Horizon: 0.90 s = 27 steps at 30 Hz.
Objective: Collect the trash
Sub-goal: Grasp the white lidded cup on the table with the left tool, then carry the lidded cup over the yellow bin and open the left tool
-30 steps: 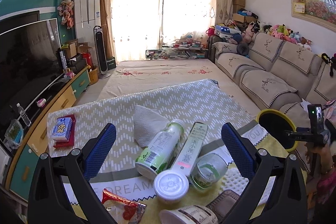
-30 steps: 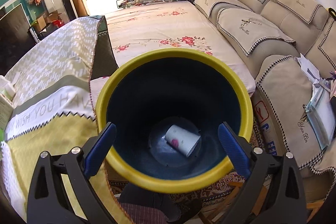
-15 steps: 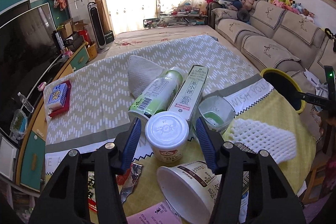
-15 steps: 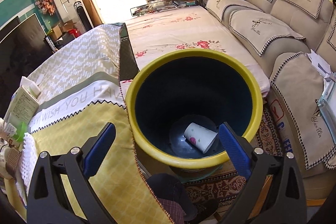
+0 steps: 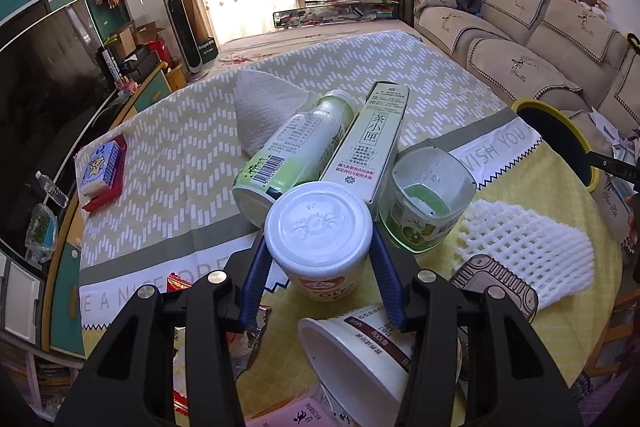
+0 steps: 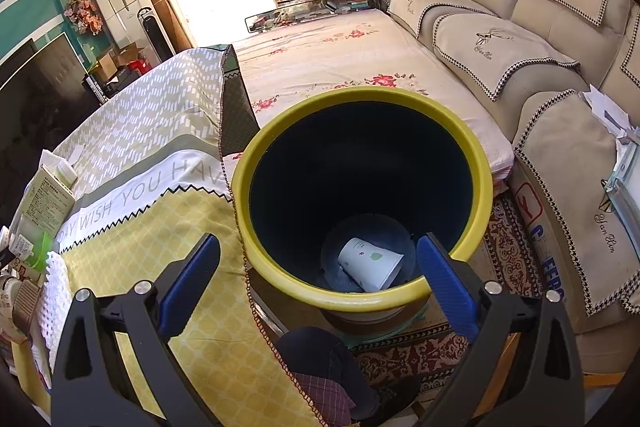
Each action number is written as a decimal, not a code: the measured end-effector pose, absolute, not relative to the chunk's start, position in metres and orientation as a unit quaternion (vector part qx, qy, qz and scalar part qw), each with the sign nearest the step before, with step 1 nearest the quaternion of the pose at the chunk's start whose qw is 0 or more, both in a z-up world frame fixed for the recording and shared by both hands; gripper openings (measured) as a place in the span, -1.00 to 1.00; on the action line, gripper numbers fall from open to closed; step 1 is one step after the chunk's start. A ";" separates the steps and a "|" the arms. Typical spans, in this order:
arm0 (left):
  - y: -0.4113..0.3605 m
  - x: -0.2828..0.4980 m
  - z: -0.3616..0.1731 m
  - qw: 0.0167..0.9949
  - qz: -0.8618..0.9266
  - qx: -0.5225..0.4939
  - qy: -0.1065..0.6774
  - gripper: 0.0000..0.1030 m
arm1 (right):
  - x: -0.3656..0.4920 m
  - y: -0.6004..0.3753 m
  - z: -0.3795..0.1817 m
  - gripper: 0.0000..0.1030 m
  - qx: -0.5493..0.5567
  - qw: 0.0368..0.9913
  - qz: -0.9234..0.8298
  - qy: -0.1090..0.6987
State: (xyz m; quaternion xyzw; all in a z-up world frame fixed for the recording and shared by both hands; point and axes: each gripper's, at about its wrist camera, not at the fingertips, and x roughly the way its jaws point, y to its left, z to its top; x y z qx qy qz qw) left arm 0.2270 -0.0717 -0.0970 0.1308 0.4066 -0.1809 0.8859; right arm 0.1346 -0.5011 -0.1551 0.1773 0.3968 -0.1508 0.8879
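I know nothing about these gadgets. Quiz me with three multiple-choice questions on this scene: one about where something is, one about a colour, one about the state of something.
1. Where is the paper cup?
A. on the sofa
B. at the bottom of the bin
C. on the tablecloth

2. What colour is the bin's rim?
A. yellow
B. red
C. white

3. What is the left hand-held gripper doing?
A. hanging open above the bin
B. gripping the carton
C. closed around the white tub

Answers:
1. B: the right wrist view looks down into the bin and the cup lies on its side on the bin's floor.
2. A: a yellow ring circles the dark interior.
3. C: in the left wrist view both blue fingers press against the sides of the white tub; the carton lies beyond it, ungripped.
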 end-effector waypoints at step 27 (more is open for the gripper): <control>-0.148 0.164 0.007 0.914 -0.264 0.117 0.286 -0.07 | 0.084 -0.535 -0.121 0.82 0.159 0.905 -0.177 0.352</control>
